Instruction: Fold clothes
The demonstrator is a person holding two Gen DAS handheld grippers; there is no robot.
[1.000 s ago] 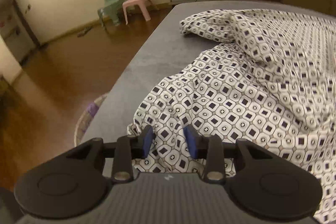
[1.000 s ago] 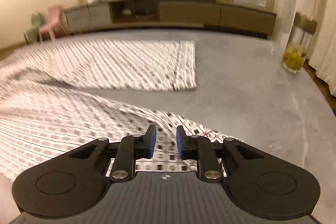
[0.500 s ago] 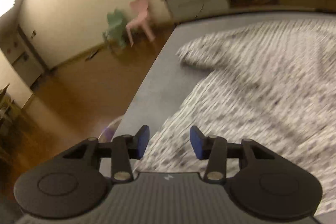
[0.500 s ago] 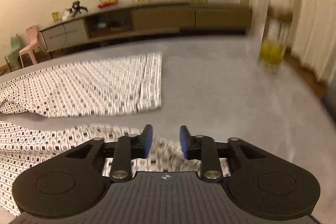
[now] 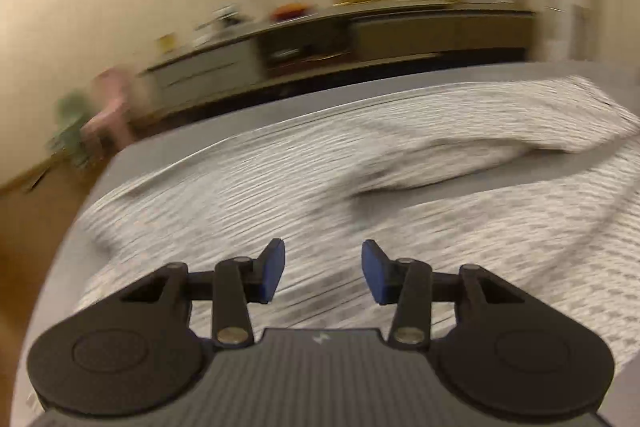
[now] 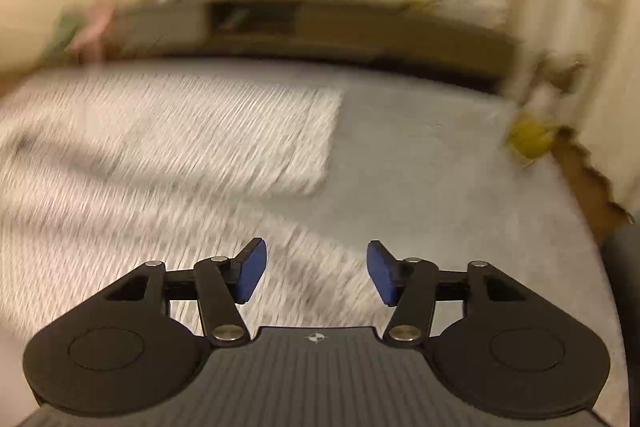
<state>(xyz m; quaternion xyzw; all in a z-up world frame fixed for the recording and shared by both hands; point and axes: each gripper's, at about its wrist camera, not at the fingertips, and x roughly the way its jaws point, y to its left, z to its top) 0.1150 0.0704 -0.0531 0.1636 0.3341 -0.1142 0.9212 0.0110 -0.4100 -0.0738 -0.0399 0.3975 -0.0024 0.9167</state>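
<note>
A white garment with a small dark geometric print (image 5: 304, 187) lies spread over the grey surface (image 5: 500, 183), blurred in both views. My left gripper (image 5: 323, 271) hangs above it, open, with nothing between the blue pads. In the right wrist view the same garment (image 6: 168, 131) covers the left half, its straight hem ending near the middle. My right gripper (image 6: 313, 269) is above the garment's near edge; its jaws are opening and the cloth lies below them, not pinched.
A long low cabinet (image 5: 360, 35) with small items on top runs along the far wall. Pink and green children's chairs (image 5: 100, 115) stand on the wooden floor at left. A jar with yellow contents (image 6: 528, 139) sits at the surface's right edge, by curtains.
Both grippers let go of the garment and spread their jaws. The left gripper swung right, from the surface's left edge to over the garment. The right gripper stayed near the garment's edge.
</note>
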